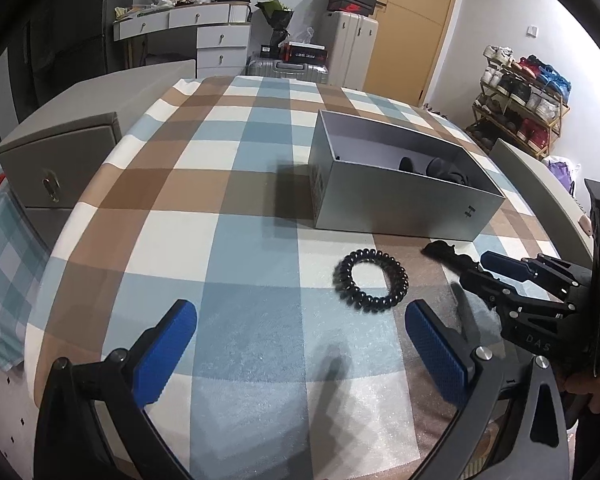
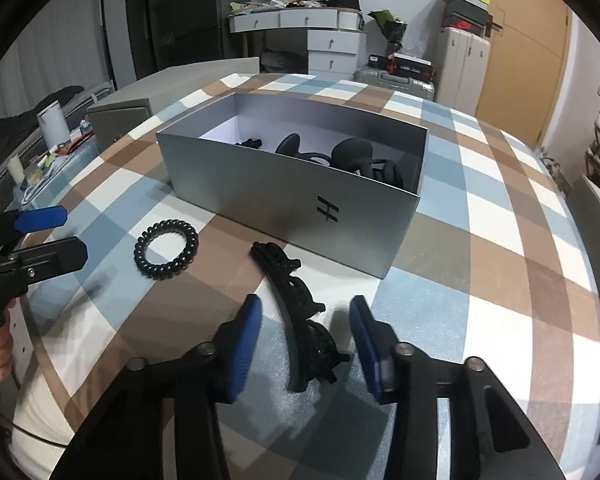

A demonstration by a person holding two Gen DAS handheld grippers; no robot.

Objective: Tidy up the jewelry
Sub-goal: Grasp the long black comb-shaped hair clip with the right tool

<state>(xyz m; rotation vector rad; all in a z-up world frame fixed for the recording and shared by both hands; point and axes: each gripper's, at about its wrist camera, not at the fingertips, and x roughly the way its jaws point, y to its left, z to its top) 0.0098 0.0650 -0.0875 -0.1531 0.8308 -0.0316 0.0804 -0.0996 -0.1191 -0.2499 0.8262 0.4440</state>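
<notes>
hair clip (image 2: 300, 320), a long black one, lies on the checked cloth (image 2: 500, 240) just in front of the grey box (image 2: 292, 208), its far tip close to the box wall and its near end between the fingers of the right gripper (image 2: 305, 344). that gripper's jaws are partly spread, one blue pad on each side of the clip, and a gap shows on both sides, so nothing is pinched. a black coil tie (image 1: 371, 278) sits on the cloth to the left of the clip, apart from it and from the box. the left gripper (image 1: 300, 344) hangs behind the coil with its jaws spread wide and nothing between them. the box is open on top and holds several dark clips (image 2: 352, 156) at its right end. the step in hand looks like the pickup of the long clip, with the coil tie left for after. next the right jaws would need to press together on the clip's thick near end, squarely across it, since the curved spine could slip or twist out. then a lift clear of the box wall and a drop inside. the left gripper would need to come forward over the coil.
</notes>
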